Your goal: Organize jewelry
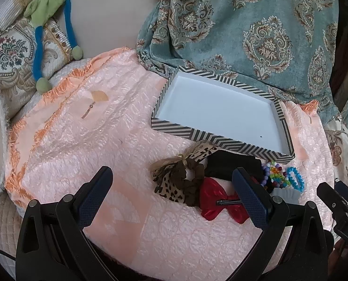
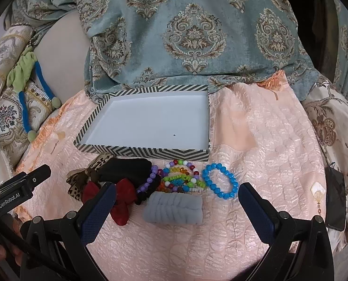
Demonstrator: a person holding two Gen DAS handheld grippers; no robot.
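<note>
Both hand-held grippers spread wide, holding nothing: left hand-held gripper [image 1: 174, 192], right hand-held gripper [image 2: 177, 195]. Jewelry pile, incl. blue bead bracelet [image 2: 220, 183], sits on the bed just before the empty striped box [image 2: 148, 151], likely staged for loading.
</note>
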